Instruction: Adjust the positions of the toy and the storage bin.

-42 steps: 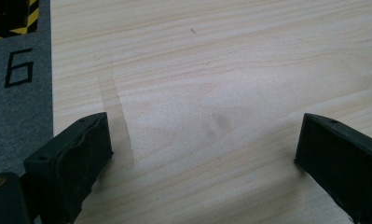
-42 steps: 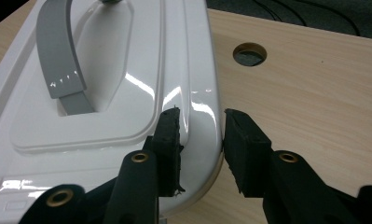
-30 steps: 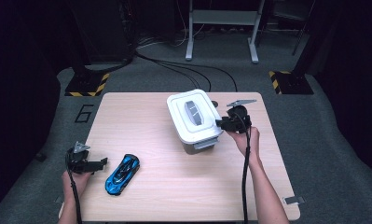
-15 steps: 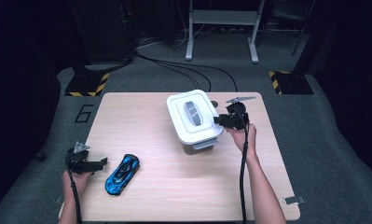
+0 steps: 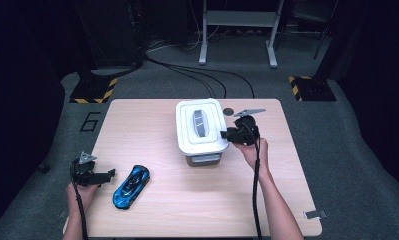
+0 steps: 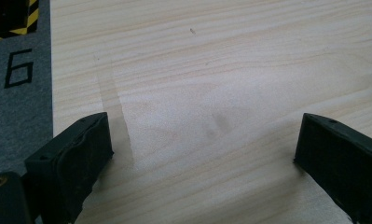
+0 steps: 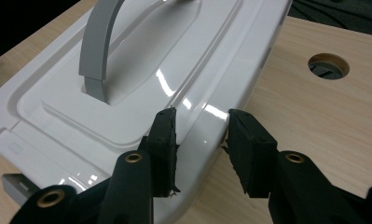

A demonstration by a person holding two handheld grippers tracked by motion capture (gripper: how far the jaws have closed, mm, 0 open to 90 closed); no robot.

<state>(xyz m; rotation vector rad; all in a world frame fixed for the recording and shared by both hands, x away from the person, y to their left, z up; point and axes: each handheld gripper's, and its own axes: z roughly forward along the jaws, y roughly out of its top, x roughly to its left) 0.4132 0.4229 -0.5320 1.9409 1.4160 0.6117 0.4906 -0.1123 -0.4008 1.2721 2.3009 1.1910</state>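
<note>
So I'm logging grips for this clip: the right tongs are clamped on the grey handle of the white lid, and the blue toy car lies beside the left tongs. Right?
Not quite. The right tongs are clamped on the rim of the white lid, not on its grey handle, as the right gripper view shows. The rest holds: in the high view the blue toy car lies beside the left tongs.

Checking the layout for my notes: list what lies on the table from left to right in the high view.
left gripper → blue toy car → white lidded box → right gripper, clamped on the lid's edge → round hole in the table.
</note>
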